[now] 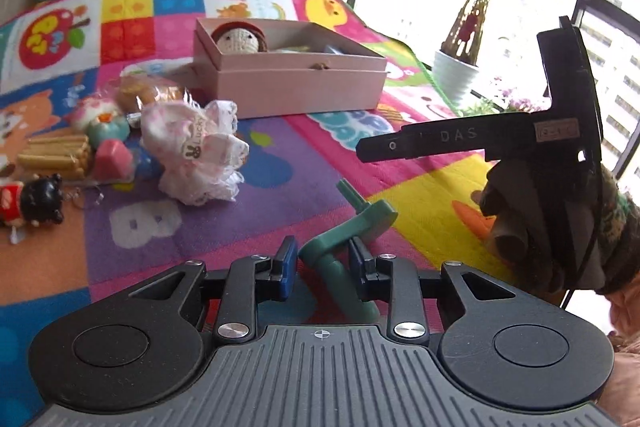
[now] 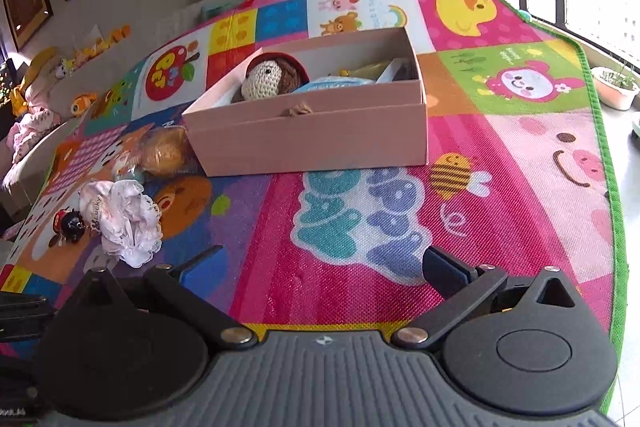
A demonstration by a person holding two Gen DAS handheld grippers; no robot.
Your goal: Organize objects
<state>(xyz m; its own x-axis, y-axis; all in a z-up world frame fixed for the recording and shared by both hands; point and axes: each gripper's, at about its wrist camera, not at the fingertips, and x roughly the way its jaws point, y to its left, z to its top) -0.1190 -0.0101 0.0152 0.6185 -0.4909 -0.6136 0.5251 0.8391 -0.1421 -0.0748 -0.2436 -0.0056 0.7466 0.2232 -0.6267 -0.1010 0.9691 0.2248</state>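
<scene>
My left gripper is shut on a green plastic toy and holds it above the colourful play mat. A pink box holding a crocheted doll stands ahead of it. The box and doll also show in the right wrist view. My right gripper is open and empty above the mat, in front of the box. The right gripper's body shows at the right of the left wrist view.
Left of the box lie a white lacy cloth, wrapped buns, a wafer pack, small round toys and a black figure. A potted plant stands by the window beyond the mat's right edge.
</scene>
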